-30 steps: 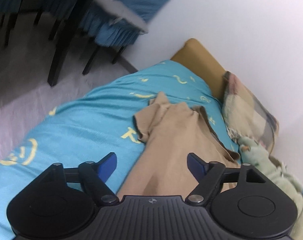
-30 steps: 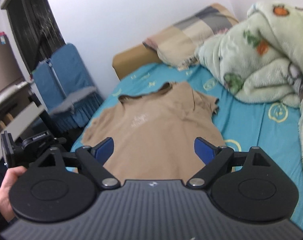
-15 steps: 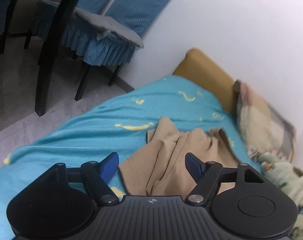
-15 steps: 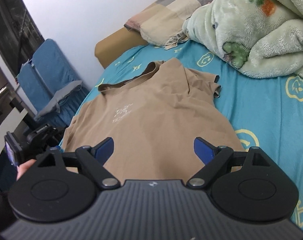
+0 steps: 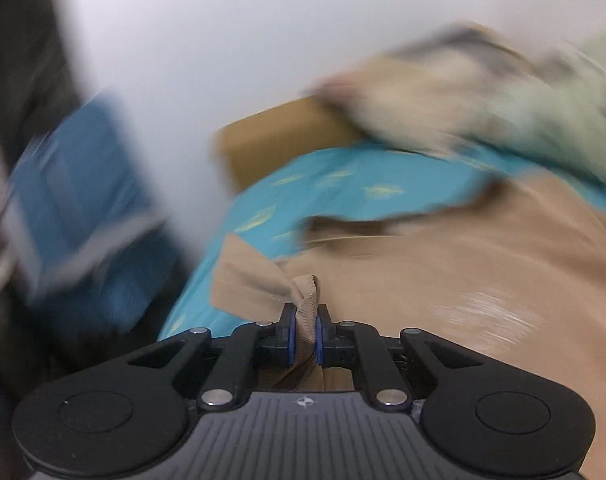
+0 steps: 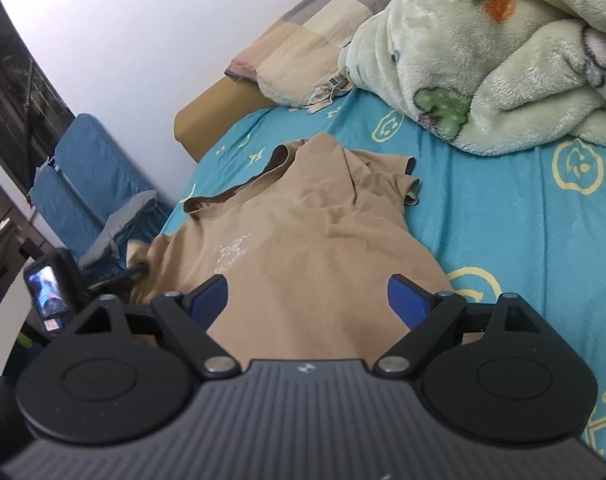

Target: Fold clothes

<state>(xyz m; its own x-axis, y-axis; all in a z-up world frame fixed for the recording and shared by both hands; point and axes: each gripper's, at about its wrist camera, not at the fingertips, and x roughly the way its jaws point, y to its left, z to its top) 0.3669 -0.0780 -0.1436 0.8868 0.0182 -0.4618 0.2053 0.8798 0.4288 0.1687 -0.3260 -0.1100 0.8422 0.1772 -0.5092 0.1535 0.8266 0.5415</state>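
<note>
Both differ: left gripper (image 5: 303, 330) pinches blurred shirt (image 5: 443, 280); right gripper (image 6: 307, 295) fingers apart.

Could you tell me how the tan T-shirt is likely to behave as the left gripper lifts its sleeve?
The tan T-shirt looks floppy: it bunches where the left gripper pinches it. It is probably light, being thin and wrinkled. It may drag across the blue bedsheet rather than lift whole.
</note>
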